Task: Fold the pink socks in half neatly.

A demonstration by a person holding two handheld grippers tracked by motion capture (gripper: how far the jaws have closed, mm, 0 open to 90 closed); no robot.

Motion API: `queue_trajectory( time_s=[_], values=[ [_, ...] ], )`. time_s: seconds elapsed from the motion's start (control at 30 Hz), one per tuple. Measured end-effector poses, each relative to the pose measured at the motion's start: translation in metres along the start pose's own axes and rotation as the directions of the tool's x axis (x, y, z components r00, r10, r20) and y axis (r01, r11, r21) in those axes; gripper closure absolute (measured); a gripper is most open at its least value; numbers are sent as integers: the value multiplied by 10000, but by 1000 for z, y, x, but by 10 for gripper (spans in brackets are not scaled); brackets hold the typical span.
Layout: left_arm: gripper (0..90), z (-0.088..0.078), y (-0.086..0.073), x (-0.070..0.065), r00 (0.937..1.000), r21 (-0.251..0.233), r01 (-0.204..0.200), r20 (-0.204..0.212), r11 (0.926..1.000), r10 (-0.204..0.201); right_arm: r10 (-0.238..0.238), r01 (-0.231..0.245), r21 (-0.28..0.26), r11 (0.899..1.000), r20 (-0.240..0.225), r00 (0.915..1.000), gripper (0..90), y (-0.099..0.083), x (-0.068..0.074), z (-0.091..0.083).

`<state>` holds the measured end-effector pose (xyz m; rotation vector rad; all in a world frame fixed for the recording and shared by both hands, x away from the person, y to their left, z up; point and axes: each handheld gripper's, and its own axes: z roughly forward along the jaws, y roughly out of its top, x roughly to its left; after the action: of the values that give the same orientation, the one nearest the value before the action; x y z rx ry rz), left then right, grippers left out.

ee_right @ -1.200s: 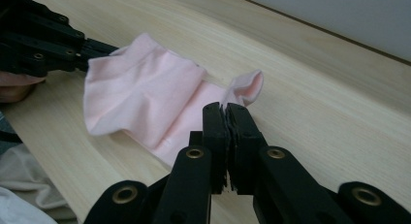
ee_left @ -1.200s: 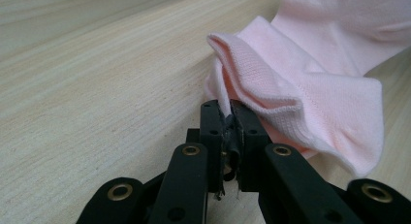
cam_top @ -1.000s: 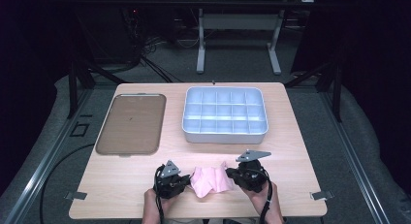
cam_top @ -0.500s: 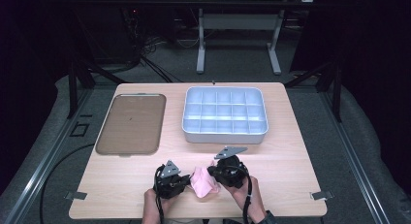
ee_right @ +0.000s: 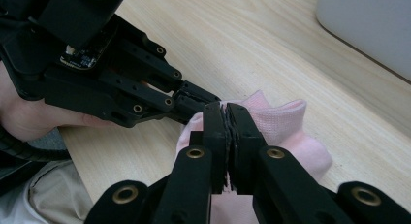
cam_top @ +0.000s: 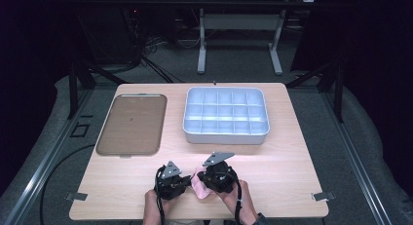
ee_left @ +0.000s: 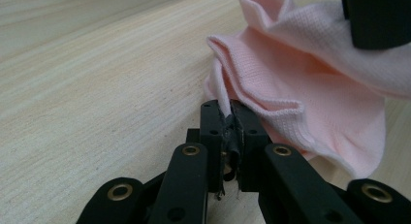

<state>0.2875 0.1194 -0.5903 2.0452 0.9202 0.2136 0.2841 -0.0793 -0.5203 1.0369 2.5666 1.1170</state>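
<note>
Since the earlier frame the right gripper [cam_top: 203,182] had slid leftward across the bench [cam_top: 292,157] toward the left gripper [cam_top: 187,182], and the pink cloth [cam_top: 198,185] between them had bunched from a flat spread into a narrow, rumpled heap. The left gripper had stayed where it was near the front edge. In the left gripper view its jaws stood together, clamped on a folded hem of the pink cloth [ee_left: 300,78], which rose in soft ridges just beyond the tips and rested on the wood. In the right gripper view the right gripper [ee_right: 226,118] was likewise pinched tight on the cloth [ee_right: 286,132], with the left gripper [ee_right: 196,103] close in front of it, nearly touching, and a hand [ee_right: 34,117] wrapped around its body. Farther back on the bench, well apart from the cloth, lay a brown flat tray [cam_top: 131,123] at the left and a pale blue compartment box [cam_top: 225,116] beside it at the right.
</note>
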Motion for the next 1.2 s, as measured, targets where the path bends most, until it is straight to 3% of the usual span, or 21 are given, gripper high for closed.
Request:
queue_trajectory(
  time_s=[0.27,0.4,0.57,0.67,0.8,0.93,0.97,1.07,1.2],
  values=[
    [846,0,0,0,10000,-29,11,-12,10000,-11,-218,219,-99,9997,68,9997,877,0,3,3],
    [845,0,0,0,10000,38,14,43,10000,-14,-85,86,-243,9997,36,10000,877,0,2,4],
    [846,0,0,1,10000,34,17,43,10000,-17,-499,498,-48,9987,-97,9987,877,-3,9,10],
    [845,0,0,1,10000,39,6,44,10000,-7,-748,744,-93,9972,-427,9963,877,-4,11,12],
    [846,0,0,1,10000,38,13,40,10000,-13,-1038,1048,222,9942,-418,9937,873,-8,13,20],
    [846,0,0,1,10000,38,10,45,10000,-10,-918,951,354,9948,-870,9920,767,-12,8,23],
    [846,0,0,1,10000,40,2,43,10000,-2,-853,884,243,9958,-1071,9906,704,-13,7,22],
    [845,0,0,1,10000,52,-7,44,10000,7,-788,771,-179,9969,-1222,9894,641,-14,1,10],
    [846,0,0,1,10000,33,18,44,10000,-18,-236,185,-634,9978,-807,9965,612,-18,-20,-15]
  ],
)
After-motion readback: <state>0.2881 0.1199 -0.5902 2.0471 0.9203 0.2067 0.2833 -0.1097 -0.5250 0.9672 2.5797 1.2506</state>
